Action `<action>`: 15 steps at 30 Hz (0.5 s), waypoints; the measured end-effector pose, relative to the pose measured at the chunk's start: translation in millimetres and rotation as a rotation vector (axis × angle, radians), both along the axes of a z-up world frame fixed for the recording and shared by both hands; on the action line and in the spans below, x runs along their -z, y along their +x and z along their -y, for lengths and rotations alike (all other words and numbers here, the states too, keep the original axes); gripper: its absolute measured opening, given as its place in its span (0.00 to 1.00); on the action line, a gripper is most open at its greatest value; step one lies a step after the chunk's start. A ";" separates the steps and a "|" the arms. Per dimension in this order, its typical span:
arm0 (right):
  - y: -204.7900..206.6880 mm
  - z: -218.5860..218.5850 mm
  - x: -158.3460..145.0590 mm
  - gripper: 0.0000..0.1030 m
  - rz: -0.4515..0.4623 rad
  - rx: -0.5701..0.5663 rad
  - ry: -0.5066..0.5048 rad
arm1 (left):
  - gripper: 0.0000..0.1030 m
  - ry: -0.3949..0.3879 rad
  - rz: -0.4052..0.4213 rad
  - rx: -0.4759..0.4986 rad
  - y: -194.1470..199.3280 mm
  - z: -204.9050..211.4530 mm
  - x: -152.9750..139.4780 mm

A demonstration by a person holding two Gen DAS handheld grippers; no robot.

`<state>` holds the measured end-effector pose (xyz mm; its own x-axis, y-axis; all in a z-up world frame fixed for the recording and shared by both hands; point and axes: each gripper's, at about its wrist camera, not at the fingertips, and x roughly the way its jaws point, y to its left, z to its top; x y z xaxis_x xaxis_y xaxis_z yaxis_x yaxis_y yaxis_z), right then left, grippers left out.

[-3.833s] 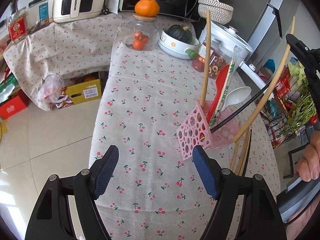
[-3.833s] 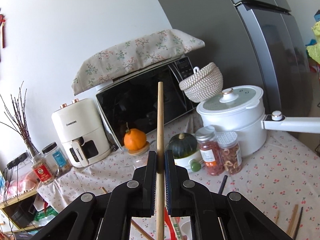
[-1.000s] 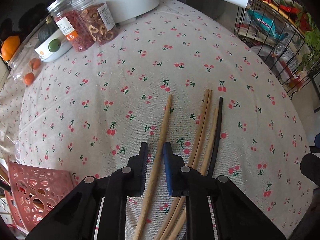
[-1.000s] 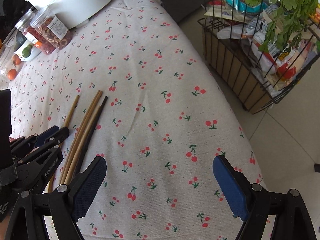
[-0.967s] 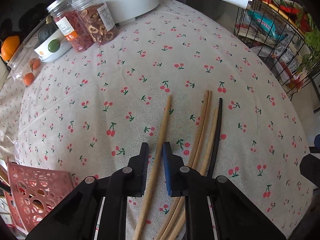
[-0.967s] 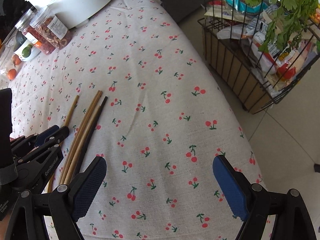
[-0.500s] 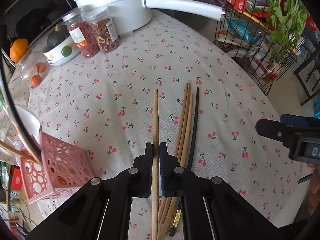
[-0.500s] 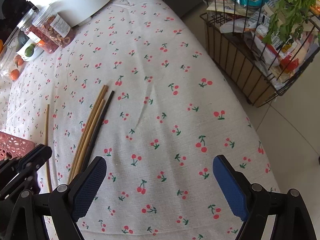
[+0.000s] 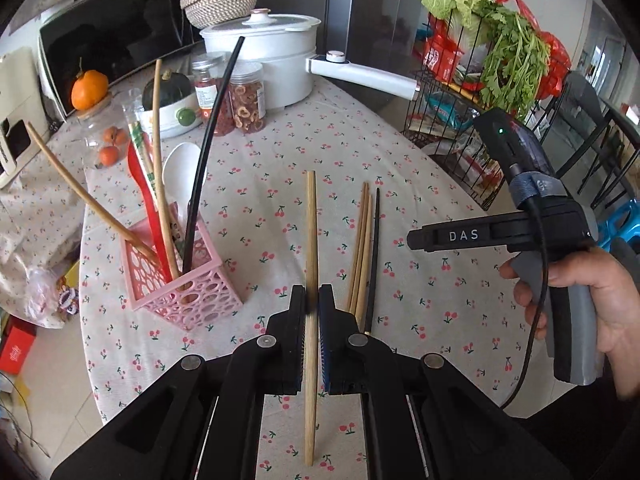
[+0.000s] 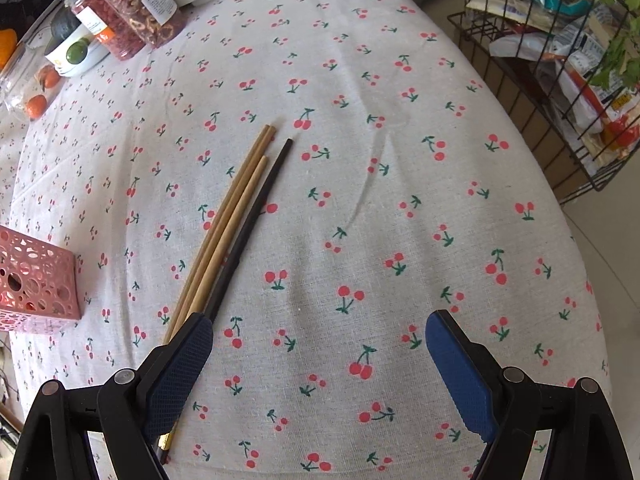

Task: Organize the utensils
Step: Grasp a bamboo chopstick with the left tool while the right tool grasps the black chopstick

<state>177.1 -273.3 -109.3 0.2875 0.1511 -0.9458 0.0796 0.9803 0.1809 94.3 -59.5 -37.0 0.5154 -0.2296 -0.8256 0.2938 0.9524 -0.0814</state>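
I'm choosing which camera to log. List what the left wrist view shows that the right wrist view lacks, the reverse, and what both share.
Left wrist only: the left gripper shut on a wooden chopstick, the utensils standing in the pink basket, the white pot, and the person's hand on the right tool.

Right wrist only: the right gripper, jaws wide open above the tablecloth.

Both: the chopsticks on the cloth, the basket, the jars.

Wooden chopstick (image 9: 311, 240) clamped, pointing 12 o'clock. Three wooden chopsticks (image 10: 224, 236), one black (image 10: 252, 224) on worktop. Pink holder (image 9: 180, 276), 9 o'clock, upright utensils.
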 end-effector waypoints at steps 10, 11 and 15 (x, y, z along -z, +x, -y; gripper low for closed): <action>22.1 -31.9 22.2 0.83 -0.009 -0.021 -0.057 | 0.06 -0.128 0.012 0.006 -8.5 -31.9 -17.0; 24.7 -35.4 24.9 0.80 -0.018 -0.020 -0.072 | 0.06 -0.137 0.013 0.009 -9.0 -34.8 -18.4; 29.8 -47.6 31.5 0.62 -0.035 -0.015 -0.134 | 0.06 -0.160 0.025 0.008 -13.4 -44.5 -24.6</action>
